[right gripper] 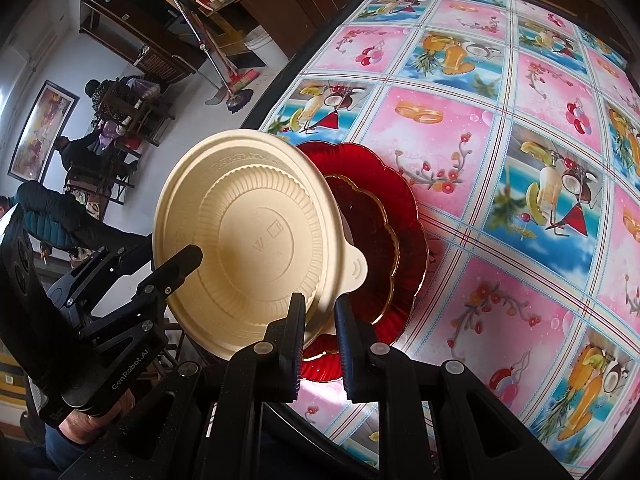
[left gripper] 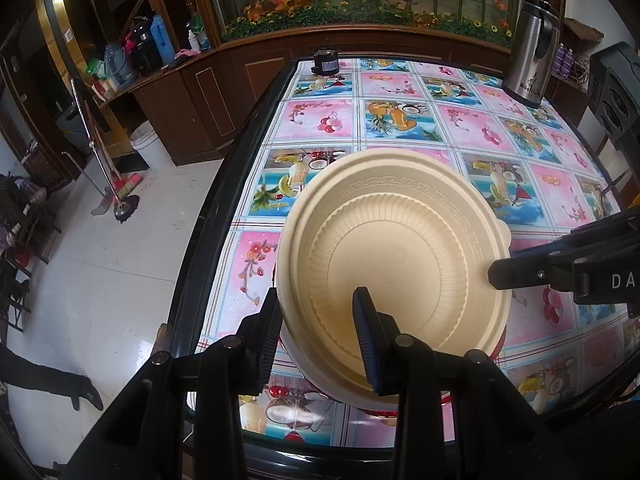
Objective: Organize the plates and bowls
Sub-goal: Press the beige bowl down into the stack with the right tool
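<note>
Tongs (left gripper: 316, 344) on the left clamped the cream bowl's (left gripper: 394, 264) rim at lower centre, right tongs (right gripper: 320, 344) pinching its opposite rim. Only the right wrist view revealed the red plate (right gripper: 404, 220) beneath, on the desk (right gripper: 520, 160).

Two cream plastic bowls (left gripper: 394, 264) sit nested, the second showing only as a rim under the first at lower centre of the left wrist view. Red glass plates number two — a large scalloped one (right gripper: 408, 216) with a smaller gold-edged one (right gripper: 368, 240) on it, centre of the right wrist view. One steel thermos jug (left gripper: 530, 54) stands at upper right, and one small black device (left gripper: 325, 62) at upper centre. Two grippers — left (left gripper: 316, 344), right (right gripper: 320, 346).
</note>
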